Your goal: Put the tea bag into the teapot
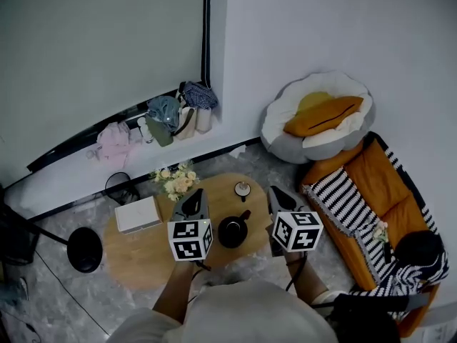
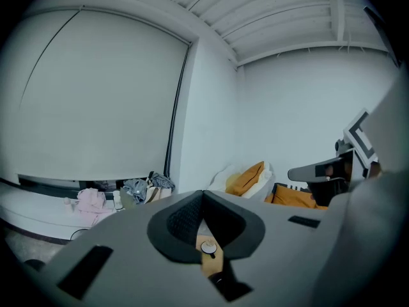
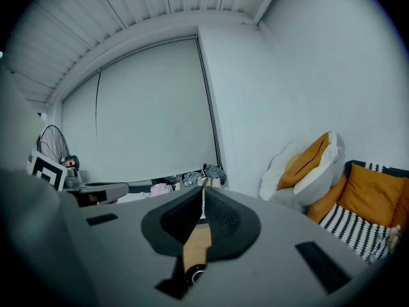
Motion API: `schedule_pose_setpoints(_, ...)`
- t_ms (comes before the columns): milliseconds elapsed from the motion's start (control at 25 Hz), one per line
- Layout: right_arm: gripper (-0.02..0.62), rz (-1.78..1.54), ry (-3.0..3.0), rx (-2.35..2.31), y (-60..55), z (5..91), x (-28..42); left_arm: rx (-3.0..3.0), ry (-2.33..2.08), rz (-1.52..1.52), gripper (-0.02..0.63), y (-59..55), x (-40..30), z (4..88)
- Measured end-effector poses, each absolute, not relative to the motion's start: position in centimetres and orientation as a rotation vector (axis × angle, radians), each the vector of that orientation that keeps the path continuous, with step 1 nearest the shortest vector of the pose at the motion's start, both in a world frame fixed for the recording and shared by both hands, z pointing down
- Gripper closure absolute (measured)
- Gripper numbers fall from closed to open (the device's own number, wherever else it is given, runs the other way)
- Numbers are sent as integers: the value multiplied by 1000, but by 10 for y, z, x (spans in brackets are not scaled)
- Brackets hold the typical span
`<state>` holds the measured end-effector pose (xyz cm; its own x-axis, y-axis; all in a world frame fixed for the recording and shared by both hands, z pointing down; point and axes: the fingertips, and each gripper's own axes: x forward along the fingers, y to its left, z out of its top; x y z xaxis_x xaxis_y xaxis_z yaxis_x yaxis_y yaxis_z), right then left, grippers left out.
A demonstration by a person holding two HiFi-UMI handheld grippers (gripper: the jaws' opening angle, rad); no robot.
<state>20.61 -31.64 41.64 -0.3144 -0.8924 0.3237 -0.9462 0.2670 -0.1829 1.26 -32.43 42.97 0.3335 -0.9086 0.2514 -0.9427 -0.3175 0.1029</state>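
Observation:
The black teapot stands on the round wooden table, between my two grippers. Behind it sits a small pale round cup. I cannot make out a tea bag in any view. My left gripper hovers left of the teapot with its jaws shut; the cup shows below them. My right gripper hovers right of the teapot, jaws shut. A thin pale sliver runs between its pads and I cannot tell what it is. A dark round edge shows under them.
A white box and a bunch of flowers are on the table's left and back. A black stool stands to the left, an orange sofa with a striped blanket to the right, and a round cushion lies by the wall.

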Motion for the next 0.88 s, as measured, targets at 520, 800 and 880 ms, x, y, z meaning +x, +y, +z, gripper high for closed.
schedule_pose_setpoints(520,559,532,-2314,1805,-314,423,233,2289,-1747,255,589,-324,-15,438)
schedule_pose_setpoints(800,561,509,-2286,1797,-310,426,233,2283,-1738,254,589,-321,-12,440)
schedule_pose_setpoints(880,561,510,-2282,1802,-309,426,235,2285,-1737,249,589,-321,-10,440)
